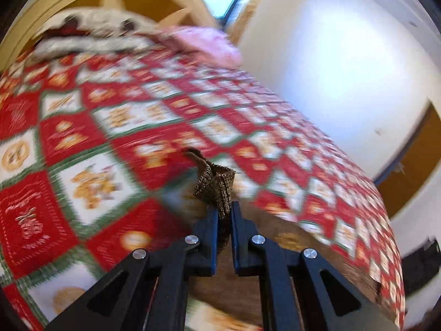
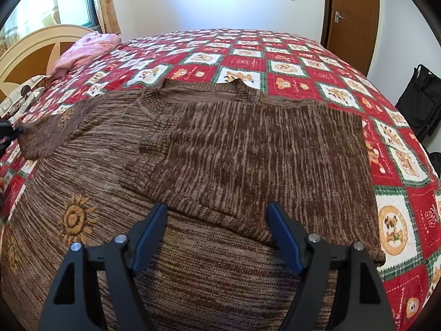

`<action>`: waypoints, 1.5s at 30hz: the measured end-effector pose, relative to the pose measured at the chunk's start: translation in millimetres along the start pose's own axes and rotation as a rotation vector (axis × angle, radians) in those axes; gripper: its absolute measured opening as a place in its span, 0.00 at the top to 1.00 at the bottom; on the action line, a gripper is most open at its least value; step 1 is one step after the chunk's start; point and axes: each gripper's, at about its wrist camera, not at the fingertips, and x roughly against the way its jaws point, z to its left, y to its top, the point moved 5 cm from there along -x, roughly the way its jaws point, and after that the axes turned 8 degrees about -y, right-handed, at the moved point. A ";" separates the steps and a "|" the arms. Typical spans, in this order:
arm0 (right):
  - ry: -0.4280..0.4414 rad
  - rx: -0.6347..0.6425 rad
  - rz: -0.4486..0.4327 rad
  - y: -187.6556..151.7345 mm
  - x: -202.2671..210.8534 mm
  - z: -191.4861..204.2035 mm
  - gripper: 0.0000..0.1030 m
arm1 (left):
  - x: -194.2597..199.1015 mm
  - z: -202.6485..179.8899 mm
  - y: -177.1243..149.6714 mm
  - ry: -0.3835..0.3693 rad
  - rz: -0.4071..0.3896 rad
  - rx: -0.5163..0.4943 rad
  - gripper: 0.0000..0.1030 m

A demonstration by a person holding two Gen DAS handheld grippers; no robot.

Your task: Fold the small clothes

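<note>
Brown knitted sweater lies flat on the red patchwork bedspread, its right sleeve folded across the chest. My left gripper is pinched on a bunched bit of the knit, while my right gripper hovers spread wide over the sweater's lower half.

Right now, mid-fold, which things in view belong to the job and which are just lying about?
Part of the job:
- brown knit sweater, one sleeve already folded across its body
- left gripper, shut on the sweater's cuff
- right gripper, open above the sweater

Just lying about:
- pink cloth near the headboard
- patterned pillow
- black bag by the wall
</note>
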 end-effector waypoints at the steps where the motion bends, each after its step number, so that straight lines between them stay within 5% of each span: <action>1: -0.001 0.001 0.000 -0.2 0.1 0.1 0.23 | 2.0 -14.7 -2.8 -0.024 0.000 -0.036 0.93; 8: 0.005 -0.007 -0.004 -0.3 0.6 -2.0 0.23 | 13.5 -147.1 -73.1 -0.254 0.083 -0.337 0.93; 14: 0.013 -0.017 -0.008 -0.4 1.4 -2.8 0.23 | 7.8 -190.9 -153.1 -0.322 0.218 -0.432 0.93; 21: 0.006 -0.008 -0.025 5.3 9.8 -0.7 0.25 | -2.1 -177.0 -163.4 -0.335 0.259 -0.331 0.93; 24: 0.099 0.009 -0.038 25.8 23.2 10.1 0.33 | 0.1 -170.5 -166.8 -0.353 0.259 -0.280 0.93; 30: 0.297 0.106 -0.062 90.6 20.5 63.9 0.33 | -1.1 -153.3 -163.3 -0.370 0.250 -0.150 0.92; 34: 0.429 0.198 0.023 111.4 -9.2 113.4 0.48 | 3.7 -148.6 -169.6 -0.377 0.261 -0.102 0.92; 42: 0.591 0.355 0.155 112.1 -42.8 186.6 0.47 | -4.5 -132.2 -174.6 -0.416 0.288 0.037 0.93; 45: 0.566 0.512 0.175 98.4 -51.1 211.1 0.46 | -2.7 -133.5 -174.4 -0.406 0.277 0.031 0.93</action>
